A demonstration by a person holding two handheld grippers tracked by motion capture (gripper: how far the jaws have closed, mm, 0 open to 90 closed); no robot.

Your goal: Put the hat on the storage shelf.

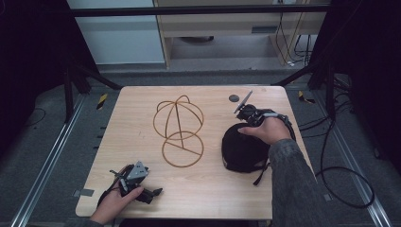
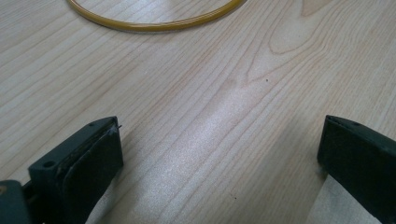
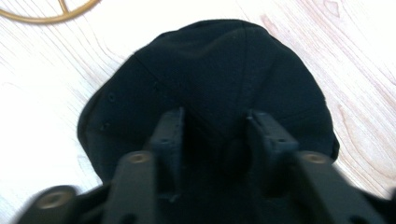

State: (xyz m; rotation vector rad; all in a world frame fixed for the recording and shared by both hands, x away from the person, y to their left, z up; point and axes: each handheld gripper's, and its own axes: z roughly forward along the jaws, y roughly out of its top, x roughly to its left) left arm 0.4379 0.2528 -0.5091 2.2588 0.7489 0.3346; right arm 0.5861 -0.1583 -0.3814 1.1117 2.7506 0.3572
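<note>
Standing over the wooden table (image 1: 142, 132), I see a person with a gripper in each hand. The left gripper (image 1: 153, 193) lies low at the table's near left corner, held in the left hand (image 1: 116, 201); in the left gripper view its jaws are spread wide with only bare wood grain between them, and the curve of a golden ring lies farther off on the table.

That ring belongs to a wire hat stand (image 1: 178, 130), brass-coloured, sitting near the middle of the table: a domed cage of thin hoops at the far end and a flat ring with a spoke at the near end.

A black cap (image 1: 241, 151) rests on the right half of the table, just beside the stand but apart from it. The right hand (image 1: 267, 130) holds the right gripper (image 3: 217, 121) over the cap's far edge. In the right gripper view the jaws stand partly apart, pointing down at the crown; whether they pinch the fabric, I cannot tell.

A small dark disc (image 1: 234, 98) lies near the far edge.
</note>
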